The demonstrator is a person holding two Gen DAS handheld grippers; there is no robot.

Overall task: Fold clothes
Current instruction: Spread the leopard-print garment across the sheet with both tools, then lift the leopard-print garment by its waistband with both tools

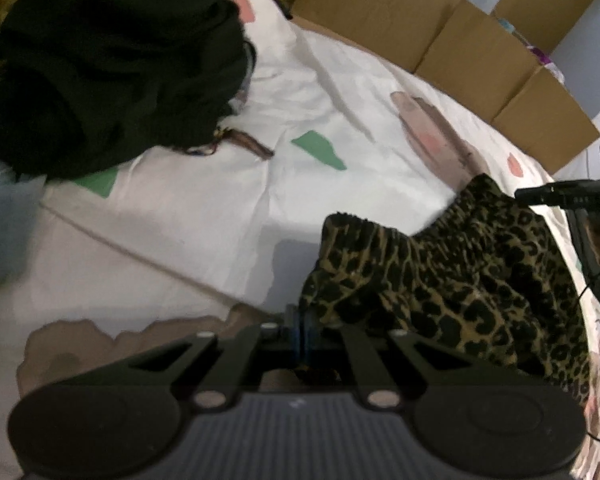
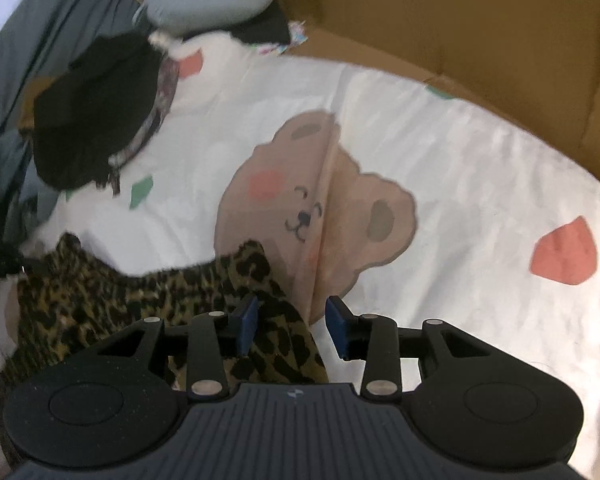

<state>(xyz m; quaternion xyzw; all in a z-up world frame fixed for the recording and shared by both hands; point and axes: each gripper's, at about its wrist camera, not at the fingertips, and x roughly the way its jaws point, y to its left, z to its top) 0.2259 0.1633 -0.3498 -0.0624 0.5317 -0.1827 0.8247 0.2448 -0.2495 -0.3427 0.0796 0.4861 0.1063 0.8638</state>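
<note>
Here the left gripper (image 1: 302,330) is pinching the leopard-print garment (image 1: 460,280); only the right view is showing the right gripper (image 2: 292,328) gaping open over it.

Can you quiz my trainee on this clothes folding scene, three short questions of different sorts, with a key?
1. True or false: the left gripper is shut on the leopard-print garment.
2. Multiple choice: the right gripper is A) open, B) shut on the black garment, C) out of view.
3. Fill in: the bed sheet shows a cartoon ____ face.

Key: 1 true; 2 A; 3 bear.
</note>
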